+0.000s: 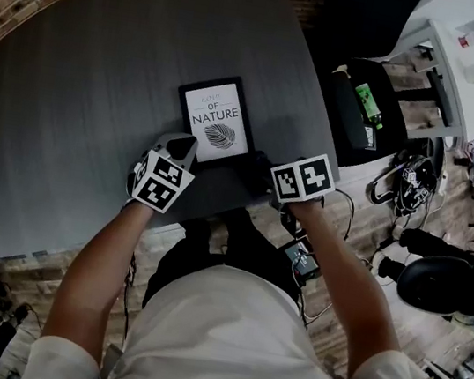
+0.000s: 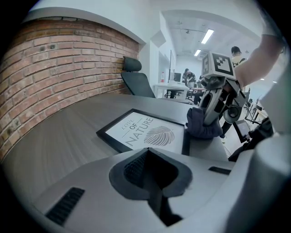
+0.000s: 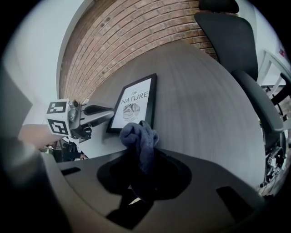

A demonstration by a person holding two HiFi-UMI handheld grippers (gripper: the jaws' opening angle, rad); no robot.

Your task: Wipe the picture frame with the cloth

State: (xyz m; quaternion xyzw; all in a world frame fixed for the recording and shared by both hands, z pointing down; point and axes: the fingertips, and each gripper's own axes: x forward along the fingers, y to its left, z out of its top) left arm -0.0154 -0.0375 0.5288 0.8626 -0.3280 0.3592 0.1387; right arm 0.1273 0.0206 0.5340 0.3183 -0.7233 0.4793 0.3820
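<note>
The picture frame lies flat on the dark grey table; it has a black border and a white print with "NATURE" and a leaf. My left gripper is shut and empty, its tip at the frame's near left corner. My right gripper is shut on a dark blue cloth, which rests on the table just off the frame's near right corner. In the right gripper view the cloth bunches up out of the jaws before the frame. The left gripper view shows the frame and the cloth.
The table's curved near edge runs just under both grippers. A black office chair stands at the table's far side. A brick wall curves behind. A green bottle, cables and gear lie off the table at right.
</note>
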